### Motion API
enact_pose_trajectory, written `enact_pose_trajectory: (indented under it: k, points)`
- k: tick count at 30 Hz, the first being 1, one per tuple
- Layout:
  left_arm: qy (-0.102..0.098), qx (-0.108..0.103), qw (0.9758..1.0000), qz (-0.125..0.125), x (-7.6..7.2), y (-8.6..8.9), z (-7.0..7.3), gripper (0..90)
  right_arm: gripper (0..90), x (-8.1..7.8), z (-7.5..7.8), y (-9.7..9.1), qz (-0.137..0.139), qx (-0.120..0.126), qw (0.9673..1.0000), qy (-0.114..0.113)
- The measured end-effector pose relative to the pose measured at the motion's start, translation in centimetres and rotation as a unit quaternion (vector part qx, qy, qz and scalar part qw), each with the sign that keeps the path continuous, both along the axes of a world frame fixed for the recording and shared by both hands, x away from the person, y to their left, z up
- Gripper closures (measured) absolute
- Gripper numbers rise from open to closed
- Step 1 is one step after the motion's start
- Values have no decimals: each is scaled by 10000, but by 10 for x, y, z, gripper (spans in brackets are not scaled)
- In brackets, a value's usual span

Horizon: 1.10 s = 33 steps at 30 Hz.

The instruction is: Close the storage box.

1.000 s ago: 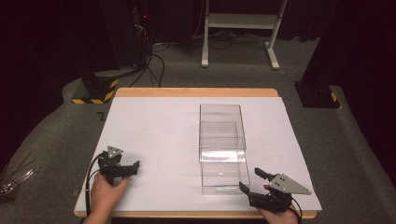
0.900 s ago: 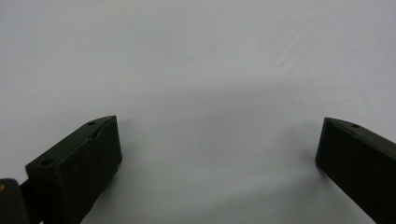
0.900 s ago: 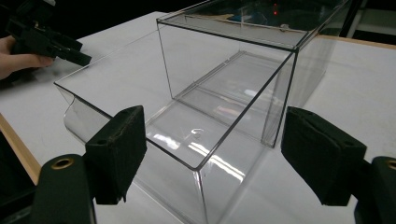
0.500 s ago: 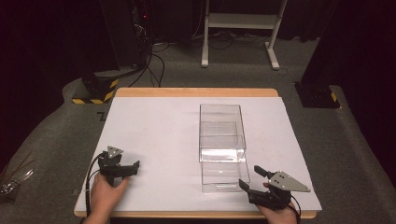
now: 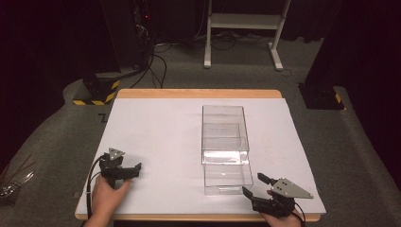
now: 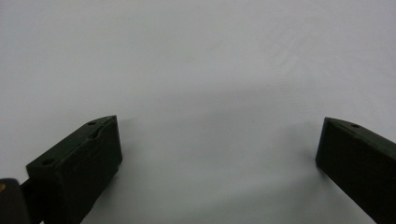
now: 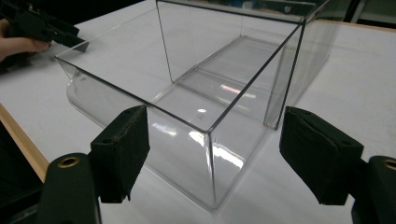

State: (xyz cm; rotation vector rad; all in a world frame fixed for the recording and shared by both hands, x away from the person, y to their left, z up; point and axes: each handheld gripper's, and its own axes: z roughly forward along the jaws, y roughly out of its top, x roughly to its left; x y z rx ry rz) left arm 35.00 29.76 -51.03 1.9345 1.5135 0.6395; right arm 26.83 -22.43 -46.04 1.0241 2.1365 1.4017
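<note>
The clear box [image 5: 225, 146] lies lengthwise front-to-back, its open drawer end facing the right tool [image 5: 257, 185], whose jaws are spread.

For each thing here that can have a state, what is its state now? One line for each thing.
Clear drawer box: on the white sheet, its drawer pulled partly out toward the person, empty.
Right gripper: open, jaws either side of the drawer's near corner, not touching it.
Left gripper: open, holding nothing, over bare sheet.
</note>
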Motion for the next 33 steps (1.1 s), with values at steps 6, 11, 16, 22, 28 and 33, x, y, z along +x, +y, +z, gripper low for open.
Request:
enact_pose_trajectory:
  k: [6, 11, 16, 22, 28, 33]
  points:
    - [-1, 8, 10000, -5, 0, 0, 0, 5, 237, 4, -3, 2, -35, -55, 10000, 33]
    - [-4, 9, 10000, 1, 0, 0, 0, 5, 237, 9, -3, 7, -25, -53, 10000, 2]
    - [-11, 16, 10000, 3, 0, 0, 0, 6, 236, 15, -4, 11, -57, -59, 10000, -8]
    - [-17, 17, 10000, 7, 0, 0, 0, 6, 236, 22, -4, 13, -84, -67, 9999, -15]
    - [-18, 19, 10000, 7, 0, 0, 0, 6, 231, 32, -5, 15, -139, -48, 9999, -8]
    - [-18, 18, 10000, 6, 0, 0, 0, 6, 230, 39, -5, 17, -194, -75, 9998, 16]
